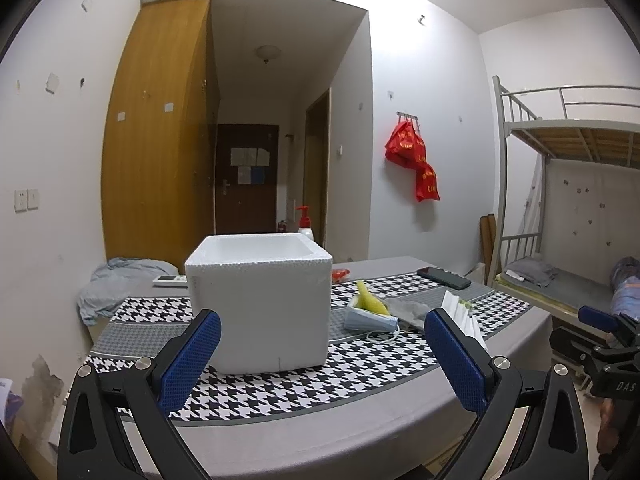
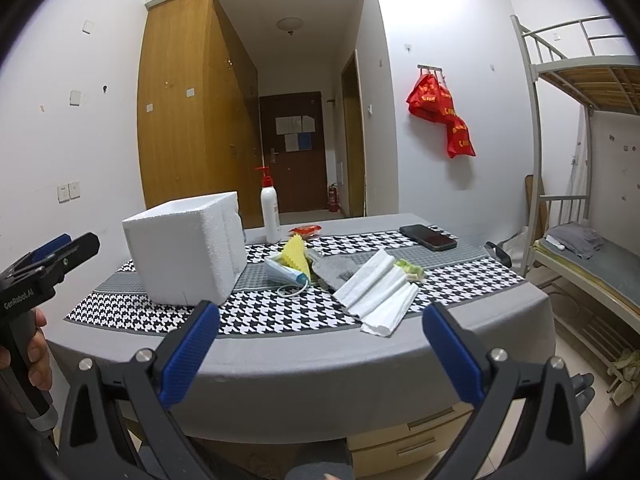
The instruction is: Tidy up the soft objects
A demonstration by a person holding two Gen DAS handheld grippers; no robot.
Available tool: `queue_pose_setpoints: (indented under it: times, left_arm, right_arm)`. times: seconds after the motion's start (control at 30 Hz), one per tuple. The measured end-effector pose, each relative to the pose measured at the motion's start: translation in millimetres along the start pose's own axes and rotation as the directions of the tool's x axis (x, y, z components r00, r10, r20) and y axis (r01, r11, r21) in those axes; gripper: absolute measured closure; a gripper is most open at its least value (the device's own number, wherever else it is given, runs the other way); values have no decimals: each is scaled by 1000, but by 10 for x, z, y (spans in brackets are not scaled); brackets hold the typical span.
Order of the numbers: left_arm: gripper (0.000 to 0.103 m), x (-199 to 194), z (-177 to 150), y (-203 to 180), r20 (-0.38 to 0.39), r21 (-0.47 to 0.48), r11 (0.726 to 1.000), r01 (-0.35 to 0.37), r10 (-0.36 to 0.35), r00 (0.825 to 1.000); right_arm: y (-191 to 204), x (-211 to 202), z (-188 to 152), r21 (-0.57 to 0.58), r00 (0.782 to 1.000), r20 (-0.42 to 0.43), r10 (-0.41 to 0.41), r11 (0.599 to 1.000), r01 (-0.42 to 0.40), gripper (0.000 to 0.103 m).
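Two grippers are in your hands, and both stand wide apart with nothing between the blue pads. Your left gripper (image 1: 322,330) hangs over the near edge of the grey-covered table (image 1: 360,432), its fingers framing one white styrofoam box (image 1: 260,300) that sits open-topped on the black-and-white houndstooth runner (image 1: 280,396). Your right gripper (image 2: 320,322) hovers off the table's front edge, short of the runner, with bare grey cloth below it.

Soft things lie in one cluster to the right of the box: one folded white cloth (image 2: 380,292) nearest your right gripper, reaching almost to the runner's front border; one grey cloth (image 2: 334,268) behind it, touching it; one yellow textured cloth (image 2: 298,260) standing up over one light blue face mask (image 2: 286,274) beside the box's corner. Something pale green (image 2: 412,269) peeks out past the white cloth; you cannot tell what it is.

Farther back stand one white pump bottle with a red top (image 2: 270,212), one black phone (image 2: 428,237) and one red packet (image 2: 306,231). Open runner lies between box and front edge. One metal bunk bed (image 2: 580,184) flanks the table's right side.
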State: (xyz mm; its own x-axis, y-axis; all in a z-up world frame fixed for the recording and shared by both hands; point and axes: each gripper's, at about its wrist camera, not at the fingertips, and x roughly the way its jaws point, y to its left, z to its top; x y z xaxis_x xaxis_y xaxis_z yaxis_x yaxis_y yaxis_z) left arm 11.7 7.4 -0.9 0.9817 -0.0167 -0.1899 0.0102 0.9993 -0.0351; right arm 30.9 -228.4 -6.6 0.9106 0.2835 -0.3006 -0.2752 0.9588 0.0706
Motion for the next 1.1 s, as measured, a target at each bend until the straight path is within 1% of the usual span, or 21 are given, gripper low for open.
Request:
queue_pose_setpoints:
  times: [0.27, 0.43, 0.9, 1.1]
  left_arm:
    - [1, -4, 5, 6, 0, 5, 1000, 0, 0, 1000]
    - [1, 16, 3, -16, -16, 6, 1000, -4, 4, 1000]
    - [1, -15, 15, -52, -7, 23, 1000, 8, -8, 1000]
    - [1, -22, 10, -19, -7, 13, 1000, 11, -11, 1000]
  right_arm:
    - [2, -1, 7, 3, 1000, -1, -3, 1000, 3, 1]
    - [2, 7, 16, 8, 1000, -2, 4, 1000, -4, 1]
    - [-1, 5, 2, 10, 1000, 1, 5, 1000, -5, 1]
    - [0, 4, 4, 9, 1000, 0, 2, 1000, -2, 1]
